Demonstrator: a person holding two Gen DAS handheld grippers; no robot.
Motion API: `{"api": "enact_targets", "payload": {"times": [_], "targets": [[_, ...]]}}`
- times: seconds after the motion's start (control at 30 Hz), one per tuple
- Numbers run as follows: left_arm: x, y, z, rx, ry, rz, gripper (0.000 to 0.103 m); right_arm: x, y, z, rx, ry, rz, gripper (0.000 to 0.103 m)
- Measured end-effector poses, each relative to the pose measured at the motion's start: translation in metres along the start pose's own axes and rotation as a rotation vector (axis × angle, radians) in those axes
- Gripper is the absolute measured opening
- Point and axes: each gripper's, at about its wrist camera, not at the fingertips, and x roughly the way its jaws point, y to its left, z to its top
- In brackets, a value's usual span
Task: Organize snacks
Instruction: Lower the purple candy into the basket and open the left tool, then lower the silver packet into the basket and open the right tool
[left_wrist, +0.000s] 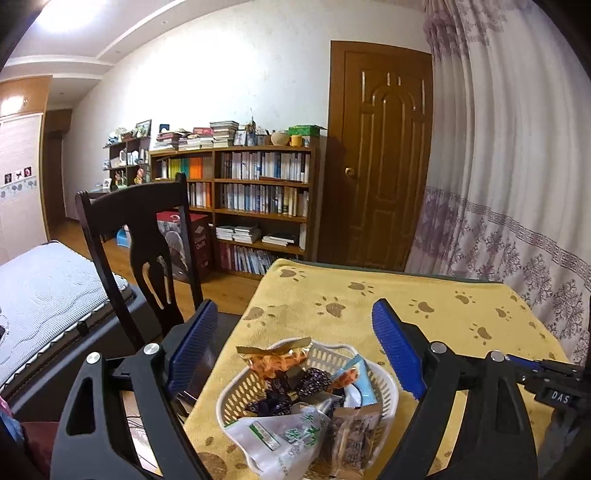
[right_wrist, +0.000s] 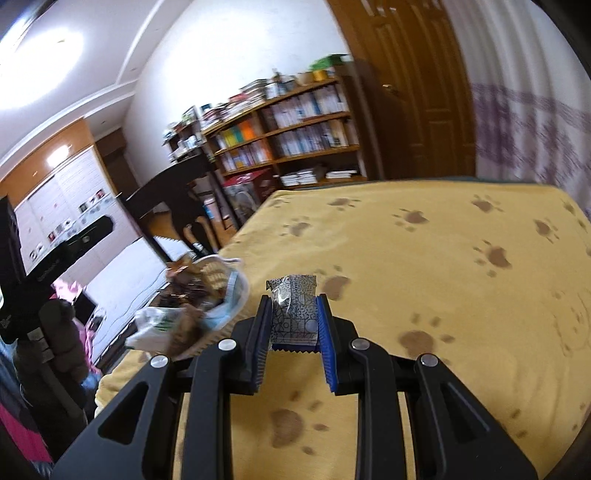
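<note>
A silver-and-black patterned snack packet (right_wrist: 293, 312) sits pinched in the right gripper (right_wrist: 293, 314) above the yellow paw-print tablecloth (right_wrist: 424, 277), apparently headed left toward the white slotted plastic basket (left_wrist: 384, 387) of wrapped snacks, which the left gripper (left_wrist: 295, 321), jaws spread empty, hovers over.

You are seeing "DAS" showing on a black gripper part (left_wrist: 561, 397); the snack packets' print is staying unreadable.
</note>
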Motion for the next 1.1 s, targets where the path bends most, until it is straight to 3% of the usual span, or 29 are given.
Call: {"api": "enact_targets", "payload": {"times": [0.3, 0.63, 1.1], "targets": [[-0.007, 0.016, 0.005, -0.045, -0.024, -0.010, 0.087, 0.046, 0.050, 0.012, -0.061, 0.059, 0.027, 0.024], [-0.008, 0.020, 0.007, -0.029, -0.045, 0.052, 0.088, 0.083, 0.100, 0.014, -0.140, 0.099, 0.042, 0.025], [-0.009, 0.023, 0.009, -0.012, -0.062, 0.092, 0.088, 0.093, 0.114, 0.013, -0.166, 0.101, 0.013, 0.025]]}}
